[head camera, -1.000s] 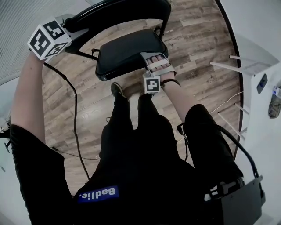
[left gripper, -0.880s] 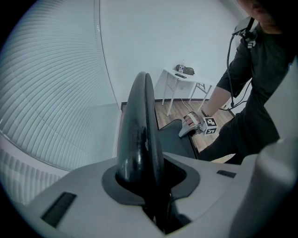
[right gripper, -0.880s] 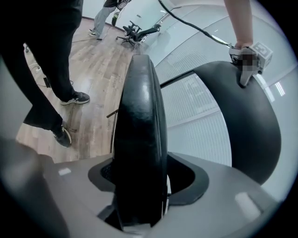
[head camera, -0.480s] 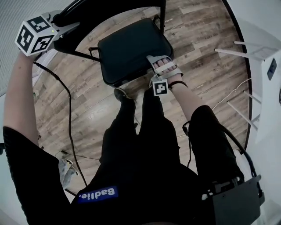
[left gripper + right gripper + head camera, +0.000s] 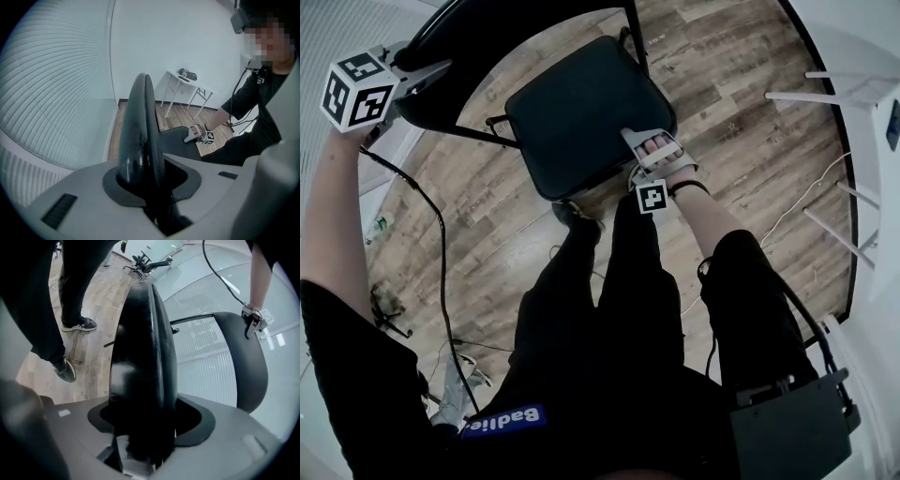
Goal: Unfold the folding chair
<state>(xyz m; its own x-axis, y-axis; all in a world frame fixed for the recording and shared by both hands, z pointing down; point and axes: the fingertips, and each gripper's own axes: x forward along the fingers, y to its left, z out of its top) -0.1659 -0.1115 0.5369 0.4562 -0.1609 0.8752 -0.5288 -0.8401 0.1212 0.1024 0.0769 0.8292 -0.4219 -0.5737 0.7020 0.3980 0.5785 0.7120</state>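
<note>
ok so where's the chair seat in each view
head view: seat top centre, seen from above.
left gripper view: seat just right of centre, behind the edge-on backrest.
right gripper view: seat dead centre, edge-on between its opening jaws.
shared landmark: the backrest, top left in the head view, at right in the right gripper view.

My left hand-held gripper (image 5: 150,187) fills the bottom of the frame. Its grey jaws are clamped on the folding chair's black backrest (image 5: 139,131), which runs edge-on up the centre. Just right of it lies the dark seat (image 5: 174,140). A small white worktop (image 5: 183,80) stands by the wall at upper centre, and ribbed blinds (image 5: 51,93) curve across the left.
</note>
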